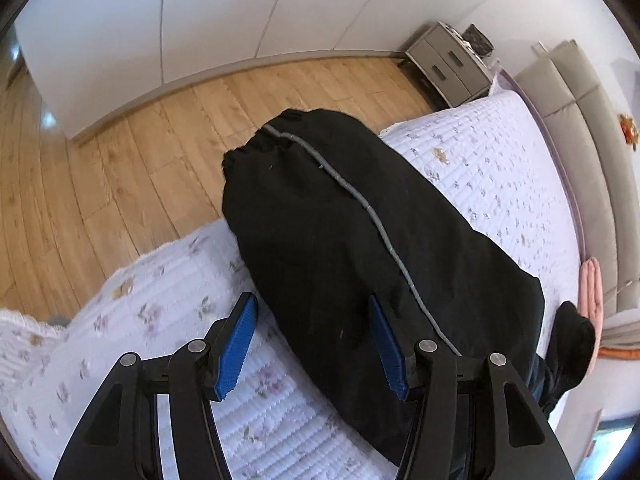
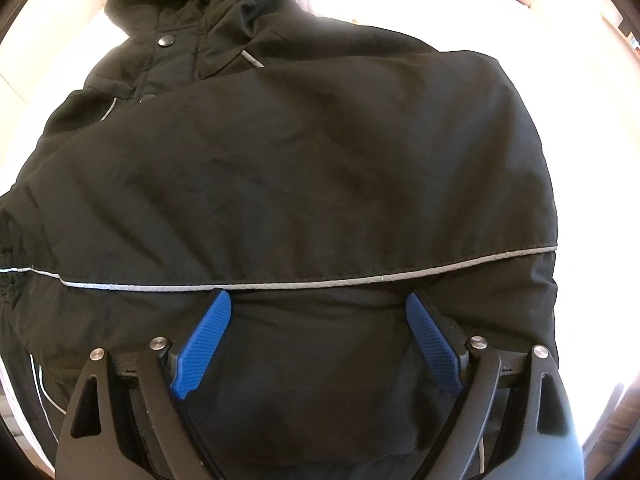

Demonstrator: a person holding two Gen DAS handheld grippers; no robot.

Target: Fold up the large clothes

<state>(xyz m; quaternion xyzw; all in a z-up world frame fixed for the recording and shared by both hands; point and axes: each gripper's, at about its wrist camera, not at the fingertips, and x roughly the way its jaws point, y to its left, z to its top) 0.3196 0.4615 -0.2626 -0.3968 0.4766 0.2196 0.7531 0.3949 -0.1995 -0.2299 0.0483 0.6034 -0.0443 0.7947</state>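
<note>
Now you are mid-fold on the black padded jacket with grey piping (image 2: 304,184): both your left gripper (image 1: 314,344) and right gripper (image 2: 318,340) gape empty over it, so next pinch the sleeve cuff (image 1: 272,148) ahead of your left.

A grey nightstand (image 1: 452,66) stands on the wooden floor (image 1: 132,160) beside the floral-quilted bed (image 1: 500,176) and its padded headboard (image 1: 588,128).

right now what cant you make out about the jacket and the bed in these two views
- Black jacket, right wrist view: hem cut off by the bottom edge and the right gripper.
- Bed cover: overexposed white in the right wrist view.
- Sleeve, left wrist view: underside hidden by its own fabric.
- Pink item: too small to identify.
</note>
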